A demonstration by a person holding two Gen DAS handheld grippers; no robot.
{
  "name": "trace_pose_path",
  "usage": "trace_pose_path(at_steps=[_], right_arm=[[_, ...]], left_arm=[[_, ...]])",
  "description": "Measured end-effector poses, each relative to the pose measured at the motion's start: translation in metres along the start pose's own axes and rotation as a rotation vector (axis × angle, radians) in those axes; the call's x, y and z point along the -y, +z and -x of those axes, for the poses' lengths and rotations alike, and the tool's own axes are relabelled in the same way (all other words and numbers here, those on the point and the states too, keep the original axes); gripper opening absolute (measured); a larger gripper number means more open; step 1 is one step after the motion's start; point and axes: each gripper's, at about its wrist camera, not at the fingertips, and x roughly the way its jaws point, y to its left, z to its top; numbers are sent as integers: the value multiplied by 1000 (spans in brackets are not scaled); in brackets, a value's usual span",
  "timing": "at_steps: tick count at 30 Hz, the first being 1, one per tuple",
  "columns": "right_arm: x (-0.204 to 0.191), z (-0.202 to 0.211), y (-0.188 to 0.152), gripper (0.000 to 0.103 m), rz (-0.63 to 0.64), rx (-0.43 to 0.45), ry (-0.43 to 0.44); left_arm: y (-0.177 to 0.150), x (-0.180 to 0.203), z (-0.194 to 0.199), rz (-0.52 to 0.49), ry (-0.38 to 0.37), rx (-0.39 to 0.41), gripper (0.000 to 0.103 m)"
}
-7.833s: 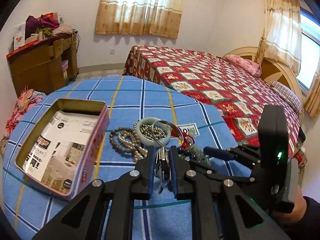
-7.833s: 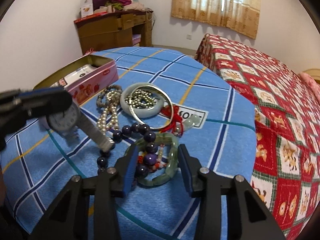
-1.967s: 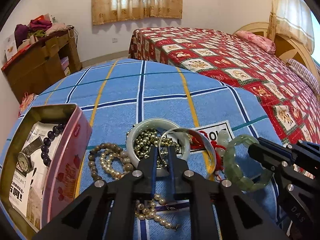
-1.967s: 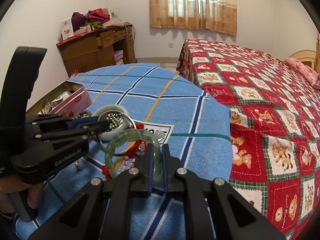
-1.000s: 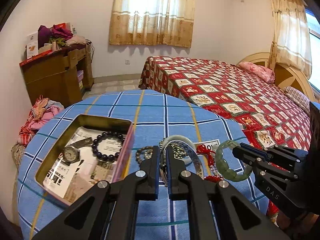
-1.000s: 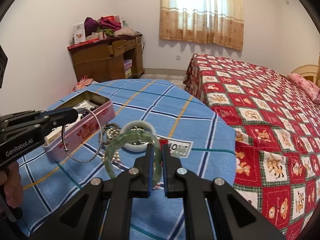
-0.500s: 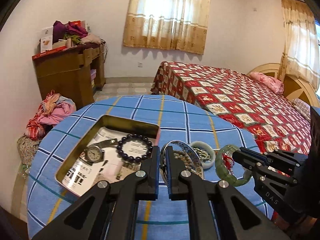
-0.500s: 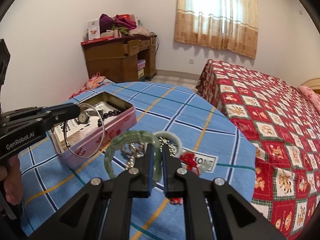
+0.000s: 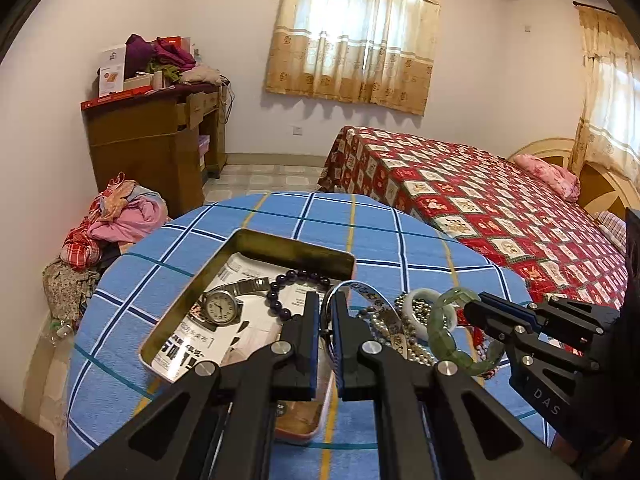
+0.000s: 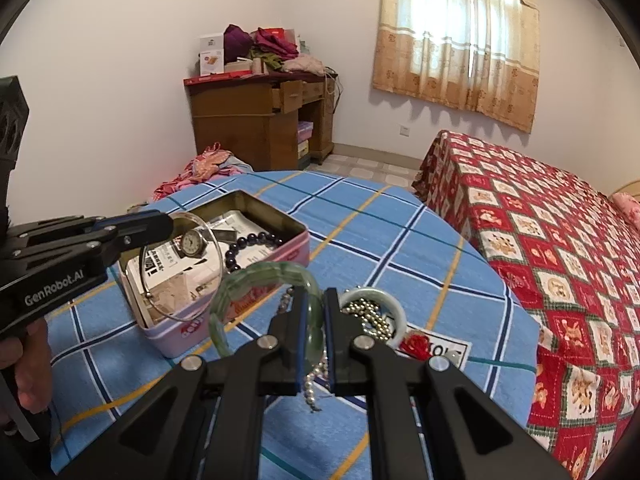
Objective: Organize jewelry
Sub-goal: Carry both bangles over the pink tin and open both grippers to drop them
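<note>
Now your left gripper [image 9: 326, 312] is clenched on the thin silver bangle [image 10: 182, 266], and your right gripper [image 10: 314, 312] is clamped on the green jade bracelet [image 10: 264, 276]; both pieces hang in the air above the blue checked tablecloth [image 9: 392, 244]. Compared with half a second ago, you have carried both hands further over toward the open pink tin [image 10: 288, 256]: in the left wrist view the tin now lies directly beneath and ahead of the left fingers, where before it sat off to their left, and from the right wrist view the bangle hangs over the tin's near end. The green bracelet has followed, so it is just to the right of the left gripper and close to the tin's near corner, not yet over it. Inside the tin, ahead of the left fingertips, the wristwatch [image 9: 220, 304] and the dark purple bead bracelet [image 9: 296, 292] lie on printed paper, unchanged. Just beyond your right gripper's tips the pale jade bangle [image 10: 394, 308] rests on the cloth, ringed around a heap of metallic beads [image 10: 366, 314], with a pearl strand [image 10: 312, 386] trailing under the right fingers and a red knotted charm [image 10: 414, 346] to the right of them.
</note>
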Motion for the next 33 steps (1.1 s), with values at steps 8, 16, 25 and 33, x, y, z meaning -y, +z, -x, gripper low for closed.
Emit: trace_pose_path(at_steps=[8,16,25,33], right_arm=[[-13,-7,10,9,25,8,23],[-28,-18,21,9,54,17,53],[-50,-40,33,9,89,3,98],[-68,-58,41,9,125,-17,118]], left_arm=[[2,-15,2,21,32,9,5],[4,-41,-2,62,82,6,5],[2,-64,-18,89,121,-30,5],[2,-78,-29,95,132,-48,5]])
